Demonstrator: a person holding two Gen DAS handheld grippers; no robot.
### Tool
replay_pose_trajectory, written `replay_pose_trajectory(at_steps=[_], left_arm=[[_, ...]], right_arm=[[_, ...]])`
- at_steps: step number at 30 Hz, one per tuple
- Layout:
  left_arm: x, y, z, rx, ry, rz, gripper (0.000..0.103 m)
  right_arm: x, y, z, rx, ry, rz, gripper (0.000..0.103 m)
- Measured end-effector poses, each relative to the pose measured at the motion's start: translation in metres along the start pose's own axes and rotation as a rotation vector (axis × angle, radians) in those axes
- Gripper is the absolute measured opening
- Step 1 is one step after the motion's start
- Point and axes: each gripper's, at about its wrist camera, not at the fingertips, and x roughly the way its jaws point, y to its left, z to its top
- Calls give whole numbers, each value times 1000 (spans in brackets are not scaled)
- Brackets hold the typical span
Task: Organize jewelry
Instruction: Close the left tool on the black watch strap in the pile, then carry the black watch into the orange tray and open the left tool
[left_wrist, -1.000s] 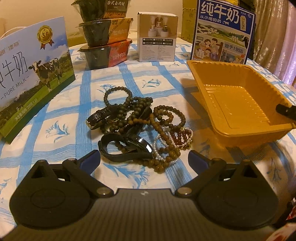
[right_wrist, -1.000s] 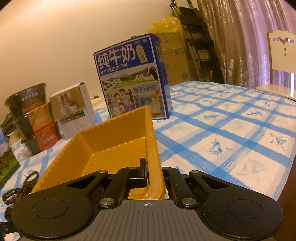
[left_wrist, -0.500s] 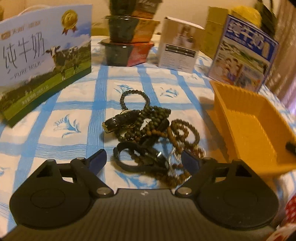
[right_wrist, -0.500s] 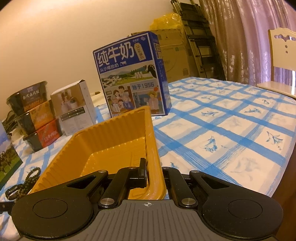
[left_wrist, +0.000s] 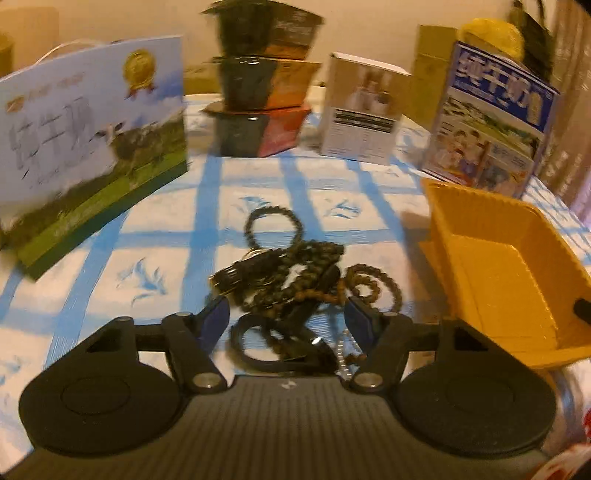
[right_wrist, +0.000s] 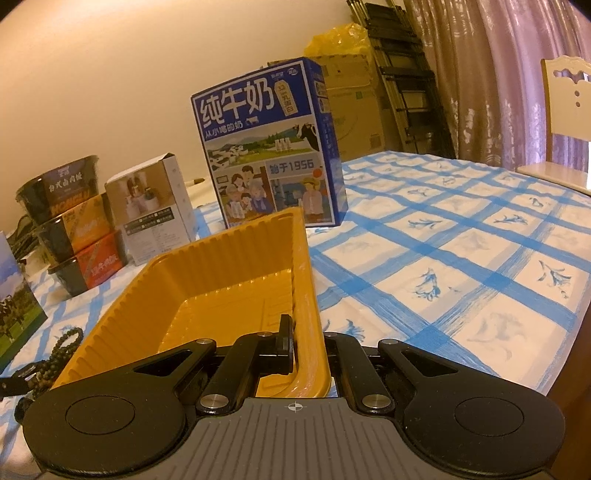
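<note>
A tangled pile of jewelry (left_wrist: 295, 280) lies on the blue-checked tablecloth: dark bead bracelets, brown beads, a black watch strap (left_wrist: 266, 343) and a pearl strand. My left gripper (left_wrist: 288, 317) is open, its blue-padded fingers either side of the pile's near part. An empty orange plastic tray (left_wrist: 506, 273) stands right of the pile. My right gripper (right_wrist: 306, 343) is shut on the tray's near wall (right_wrist: 306, 295). Some beads (right_wrist: 62, 347) show left of the tray.
At the back stand a milk carton with a cow (left_wrist: 85, 136), stacked black bowls (left_wrist: 262, 92), a small white box (left_wrist: 362, 110) and a blue milk box (right_wrist: 266, 147). A chair (right_wrist: 561, 110) and the table edge are at right.
My left gripper has moved forward and down onto the pile, so its fingers now flank the jewelry. The right gripper keeps its hold on the tray, almost still.
</note>
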Motion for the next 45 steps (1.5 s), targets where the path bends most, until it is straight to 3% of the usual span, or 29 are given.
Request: replay_pose_trajectory(at_steps=[1,3,8,15,23,32,45], left_arm=[[4,-2,1,7,19,-2,54],[14,-3,1,-11,72,-10,33],[29,1,-1,-87,137,-21,30],[26,10,0,-109,164,-71,11],[-1,32,2,-64,190,-93,9],[-33,22,17,8,110,-152,9],[-45,-76,40,78,43,-448,9]], right_arm=[[1,1,0,-1,1,2,4],[1,1,0,-2,0,3,4],[1,0,0,5,6,7,4],[0,-3,-1,23,3,17,4],[-4,-4,-2,27,-5,37,4],[-10,-2,-2,21,-25,41,4],[-13,-7,0,3,-43,9,4]])
